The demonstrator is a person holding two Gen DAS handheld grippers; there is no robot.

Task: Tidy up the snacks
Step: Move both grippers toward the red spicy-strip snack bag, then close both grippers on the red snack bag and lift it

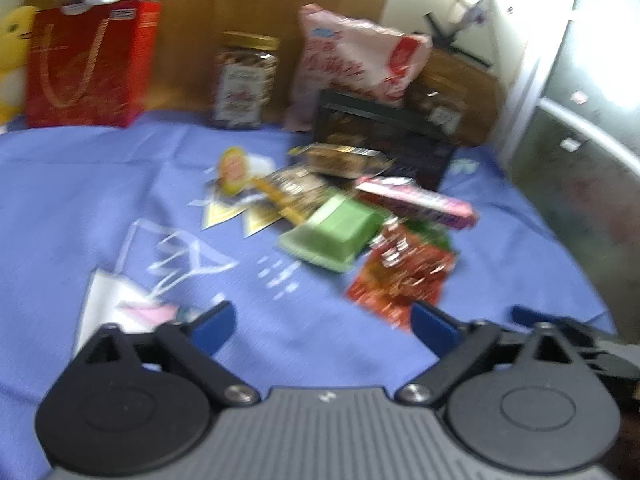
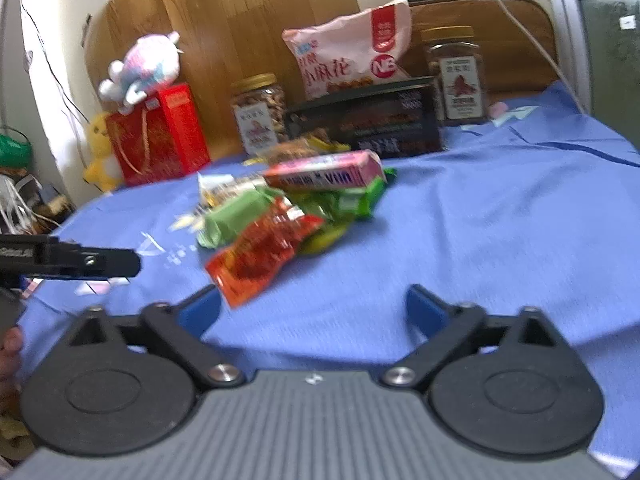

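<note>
A heap of snacks lies on the blue cloth (image 1: 100,184): a red packet (image 1: 400,280) (image 2: 260,252), a green packet (image 1: 336,232) (image 2: 236,216), a pink box (image 1: 420,200) (image 2: 324,172) and gold-edged packets (image 1: 256,196). Behind stand a black box (image 2: 368,120), a pink bag (image 2: 352,52), two nut jars (image 2: 260,112) (image 2: 456,76) and a red gift bag (image 1: 88,68). My left gripper (image 1: 320,328) is open and empty, just short of the red packet. My right gripper (image 2: 314,308) is open and empty, near the same packet. The left gripper's side (image 2: 72,262) shows in the right wrist view.
A wooden board (image 2: 248,20) leans against the wall behind the snacks. Plush toys (image 2: 140,68) sit on and beside the red gift bag. A grey cabinet (image 1: 580,120) stands to the right. The cloth (image 2: 500,208) lies bare right of the heap.
</note>
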